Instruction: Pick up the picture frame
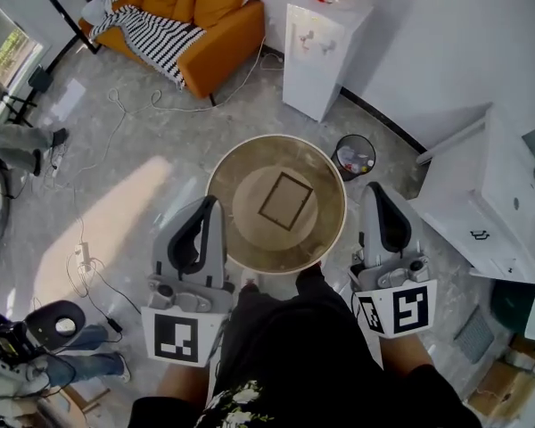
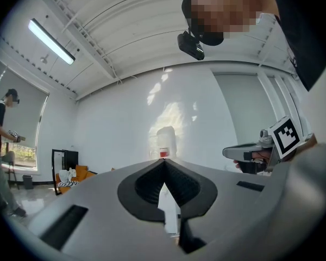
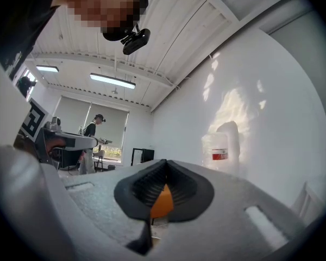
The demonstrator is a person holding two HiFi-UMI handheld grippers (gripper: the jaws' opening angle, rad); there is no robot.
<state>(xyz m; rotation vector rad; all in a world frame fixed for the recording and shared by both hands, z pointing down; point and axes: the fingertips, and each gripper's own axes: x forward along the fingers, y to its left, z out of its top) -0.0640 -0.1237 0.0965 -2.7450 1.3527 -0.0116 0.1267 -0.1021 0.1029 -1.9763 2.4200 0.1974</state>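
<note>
Picture frame (image 1: 285, 201) on table (image 1: 241, 163) btwn L tongs (image 1: 209, 205) & R tongs (image 1: 375, 191), both closed, empty.

The round table (image 1: 227, 169) lies open all around the picture frame (image 1: 285, 201).

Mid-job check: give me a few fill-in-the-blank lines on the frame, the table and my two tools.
1. The frame lies flat at the ____ of the round table.
2. The left tool and the right tool flank the table, and the jaws of both are ____.
3. The sofa beyond the table is ____ in colour.

Missing words: centre; shut; orange.
</note>
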